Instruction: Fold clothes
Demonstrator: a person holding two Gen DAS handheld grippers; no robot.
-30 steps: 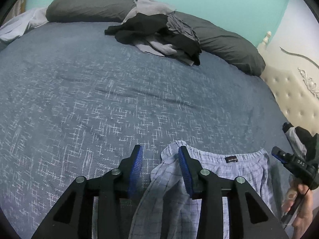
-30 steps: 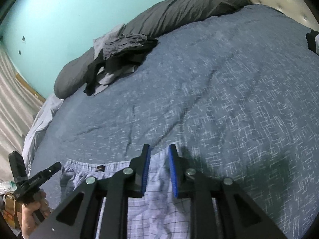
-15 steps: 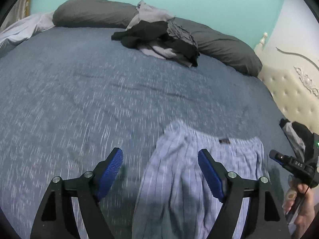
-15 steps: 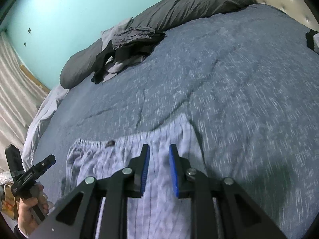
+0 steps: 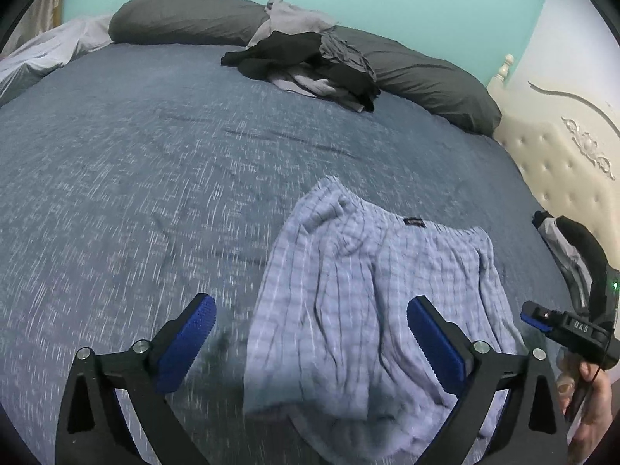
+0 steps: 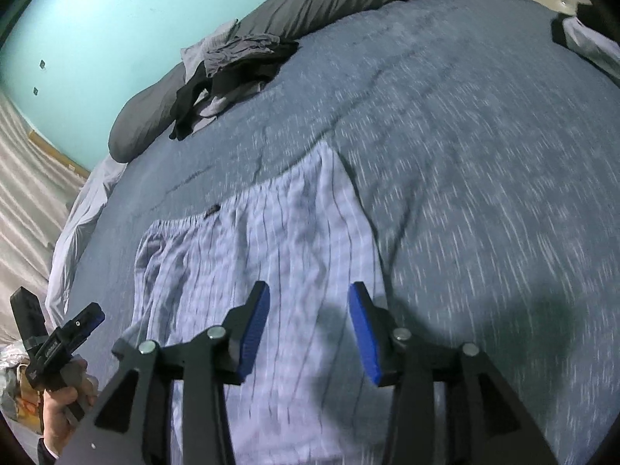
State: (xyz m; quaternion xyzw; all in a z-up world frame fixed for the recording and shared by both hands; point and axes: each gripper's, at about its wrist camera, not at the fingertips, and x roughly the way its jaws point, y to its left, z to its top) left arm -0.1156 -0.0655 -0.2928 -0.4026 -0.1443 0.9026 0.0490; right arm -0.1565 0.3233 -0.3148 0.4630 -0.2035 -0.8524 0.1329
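White characters reading roughly "DAS" show on the black body of the right gripper [image 5: 558, 321] at the edge of the left wrist view; the small dark label [image 5: 413, 222] at the waistband of the pale blue checked cotton shorts [image 5: 372, 290] is too small to read. Motion blur smears the speckled blue-grey bedspread [image 5: 155, 178], and the shorts' lower edge is cut off behind the gripper frames. The shorts lie flat on the bedspread, below and beyond both sets of fingers. The left gripper [image 5: 310, 345] and the right gripper [image 6: 308, 329] are both opening, jaws apart, pressing on nothing.
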